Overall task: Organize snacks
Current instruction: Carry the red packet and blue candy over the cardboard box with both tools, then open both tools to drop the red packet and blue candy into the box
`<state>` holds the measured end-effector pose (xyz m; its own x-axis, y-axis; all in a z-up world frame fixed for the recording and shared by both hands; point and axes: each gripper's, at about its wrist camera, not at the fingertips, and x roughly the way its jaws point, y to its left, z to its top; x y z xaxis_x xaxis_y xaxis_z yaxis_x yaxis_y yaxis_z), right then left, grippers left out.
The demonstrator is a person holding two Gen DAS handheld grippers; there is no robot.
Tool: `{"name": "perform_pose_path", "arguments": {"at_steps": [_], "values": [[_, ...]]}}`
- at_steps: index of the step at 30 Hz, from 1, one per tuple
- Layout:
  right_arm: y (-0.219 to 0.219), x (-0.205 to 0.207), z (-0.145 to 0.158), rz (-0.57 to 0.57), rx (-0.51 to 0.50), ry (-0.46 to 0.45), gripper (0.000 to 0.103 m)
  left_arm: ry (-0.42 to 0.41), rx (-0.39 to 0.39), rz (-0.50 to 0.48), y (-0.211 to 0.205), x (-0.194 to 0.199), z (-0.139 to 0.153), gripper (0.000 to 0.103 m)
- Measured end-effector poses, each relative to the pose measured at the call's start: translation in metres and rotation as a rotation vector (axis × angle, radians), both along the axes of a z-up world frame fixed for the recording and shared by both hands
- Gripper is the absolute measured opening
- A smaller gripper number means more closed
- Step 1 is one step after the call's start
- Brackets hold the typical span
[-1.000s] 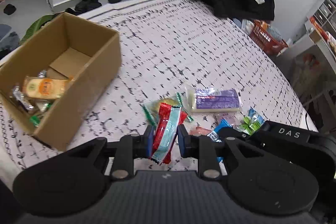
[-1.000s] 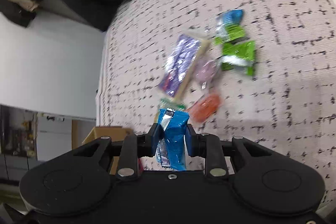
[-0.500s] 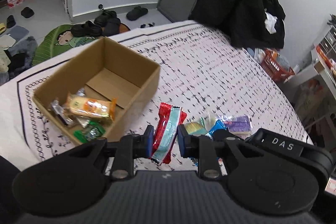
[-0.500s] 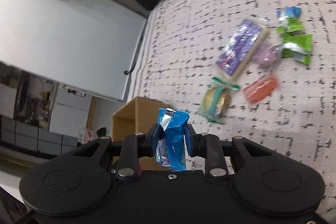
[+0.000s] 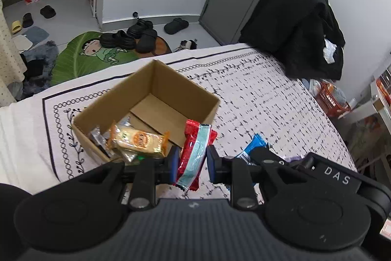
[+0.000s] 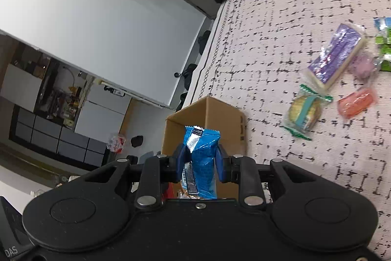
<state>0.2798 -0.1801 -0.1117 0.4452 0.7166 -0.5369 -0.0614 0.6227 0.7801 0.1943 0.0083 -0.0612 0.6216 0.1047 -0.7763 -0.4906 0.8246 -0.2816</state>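
both grippers have swung toward the cardboard box, left gripper pinching the red packet and right gripper pinching the blue packet, held just short of its rim for dropping in.

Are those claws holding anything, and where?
Left gripper pinches a red snack packet at its lower middle; right gripper pinches a blue snack packet mid-body.

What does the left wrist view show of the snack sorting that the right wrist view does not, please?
Only the left wrist view shows the left gripper shut on the red packet, and the orange-wrapped snack inside the box.

Only the right wrist view shows the purple packet, round biscuit pack and orange packet on the tablecloth.

Both show the cardboard box and the blue packet in the right gripper.
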Motion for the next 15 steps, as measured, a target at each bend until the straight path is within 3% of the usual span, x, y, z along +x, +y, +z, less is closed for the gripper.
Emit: {"name": "perform_pose_path", "arguments": {"at_steps": [15], "values": [[0.038,-0.005,0.004,0.049,0.043,-0.075,0.026,-0.009,-0.046,0.079,0.052,-0.009,-0.01,0.023]]}}
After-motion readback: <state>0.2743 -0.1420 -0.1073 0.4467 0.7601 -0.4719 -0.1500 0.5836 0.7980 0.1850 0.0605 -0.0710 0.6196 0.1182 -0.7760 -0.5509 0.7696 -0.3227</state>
